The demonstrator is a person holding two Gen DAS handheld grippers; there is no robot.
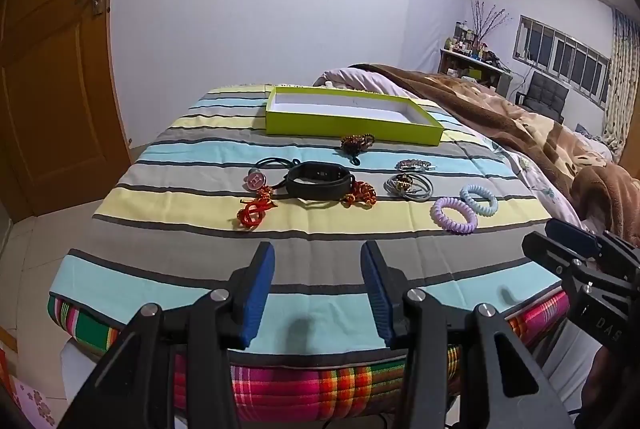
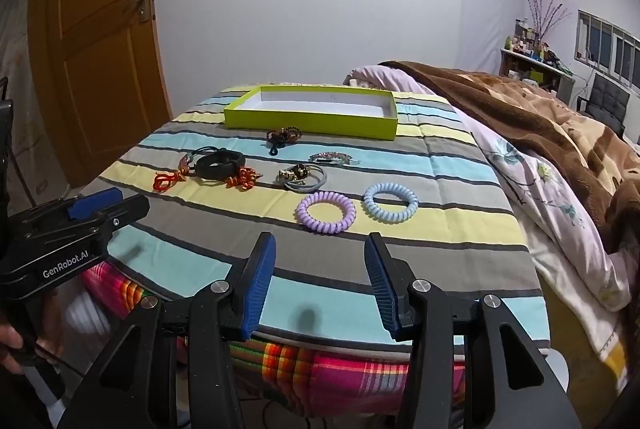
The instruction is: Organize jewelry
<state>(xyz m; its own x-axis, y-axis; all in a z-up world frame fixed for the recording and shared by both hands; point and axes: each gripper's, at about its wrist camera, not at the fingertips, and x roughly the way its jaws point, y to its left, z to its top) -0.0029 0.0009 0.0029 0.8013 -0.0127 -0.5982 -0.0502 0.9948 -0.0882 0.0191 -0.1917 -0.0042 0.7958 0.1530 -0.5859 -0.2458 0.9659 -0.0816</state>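
While both tools gape empty, left tool [image 2: 96, 205] reads "GenRobot.AI"; right tool [image 2: 320, 285]; door [image 2: 96, 29] sign "福"

Left hand-held gripper [image 1: 318, 293]: black angular frame, silver screws, ribbed blue pads; right hand-held gripper [image 2: 320, 285] identical; white "GenRobot.AI" lettering on the left one's side.

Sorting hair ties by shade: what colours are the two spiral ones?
One spiral hair tie is lilac, the other spiral tie pale blue; clearest in the right wrist view.
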